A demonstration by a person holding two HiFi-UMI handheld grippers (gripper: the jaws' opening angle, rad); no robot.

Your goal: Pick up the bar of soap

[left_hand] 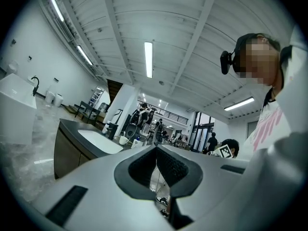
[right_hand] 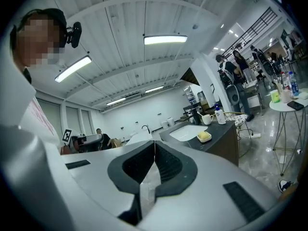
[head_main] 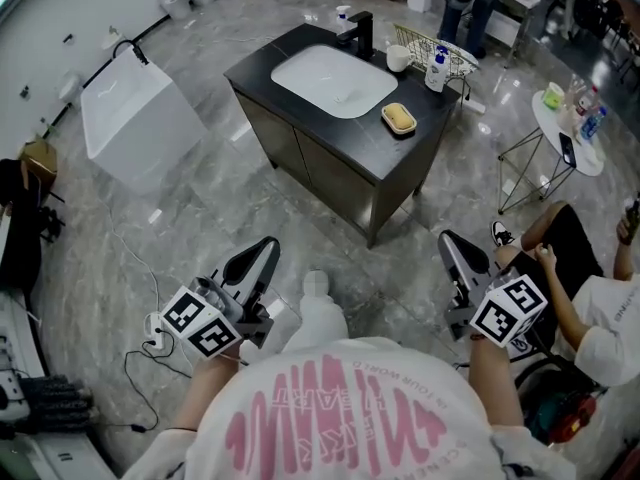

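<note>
The yellow bar of soap (head_main: 398, 118) lies in a small dish on the black vanity counter (head_main: 420, 143), to the right of the white sink (head_main: 335, 80). It also shows small in the right gripper view, soap (right_hand: 204, 136) on the counter edge. Both grippers are held low near my body, well short of the vanity. The left gripper (head_main: 262, 253) is shut with nothing in it, its pads (left_hand: 144, 165) meeting at their tips. My right gripper (head_main: 450, 243) is likewise shut and empty, with its pads (right_hand: 166, 165) closed together.
On the counter stand a black faucet (head_main: 360, 33), a white cup (head_main: 398, 58), a pump bottle (head_main: 436, 71) and a wire rack (head_main: 445, 46). A white side table (head_main: 565, 133) and a seated person (head_main: 590, 298) are at the right. A white tub (head_main: 135, 118) stands left; cables (head_main: 150, 343) lie on the floor.
</note>
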